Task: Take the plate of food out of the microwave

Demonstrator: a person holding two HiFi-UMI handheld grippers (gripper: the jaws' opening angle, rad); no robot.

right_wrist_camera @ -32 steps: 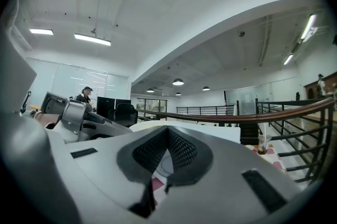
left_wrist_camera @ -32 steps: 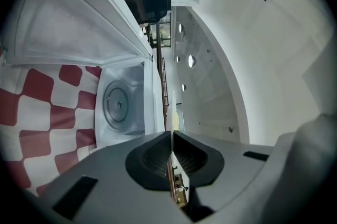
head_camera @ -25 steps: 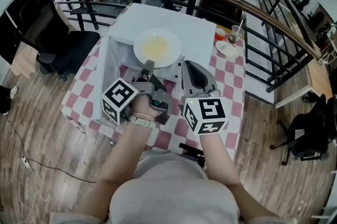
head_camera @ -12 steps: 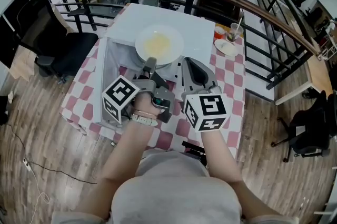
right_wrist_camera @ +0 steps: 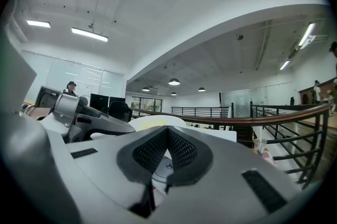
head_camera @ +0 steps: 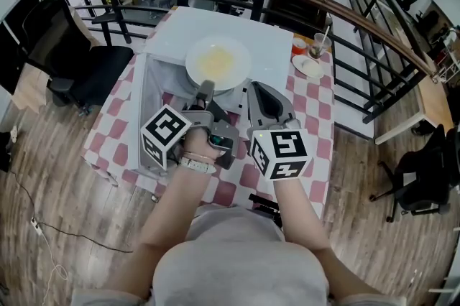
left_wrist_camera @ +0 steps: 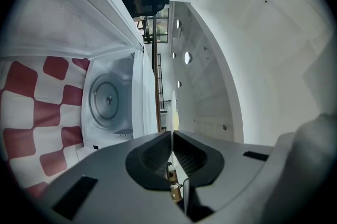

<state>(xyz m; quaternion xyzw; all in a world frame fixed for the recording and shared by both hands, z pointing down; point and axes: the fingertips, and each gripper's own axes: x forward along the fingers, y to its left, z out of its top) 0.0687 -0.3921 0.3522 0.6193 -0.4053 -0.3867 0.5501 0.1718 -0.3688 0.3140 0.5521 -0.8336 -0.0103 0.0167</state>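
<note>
Checked-cloth table: lying beneath both grippers and carrying everything else. White microwave, door swung open: sitting just under and ahead of the left gripper. In the left gripper view its chamber is showing to the left of the jaws with only the bare turntable inside, so nothing is remaining in there. White round plate: hanging out ahead of the left gripper's tips, over the microwave's top. The jaws are pinching its near rim, which is showing edge-on as a thin line between the pads. Over the last second the plate has been drifting slightly farther from the person and is now barely moving. That suggests the lift-out is done and only the carry to a resting place is remaining. Right gripper: riding just to the right of the left one, jaws pressed together with nothing between them, taking no part in the hold. Small dish and cup with a straw: standing beyond and to the right of the right gripper, near the table's far corner. Pale yellow food: lying in the middle of the plate, ahead of the clamped rim. The one-sided grip is probably leaving the plate prone to tipping, so a slow, level set-down is looking advisable.
</note>
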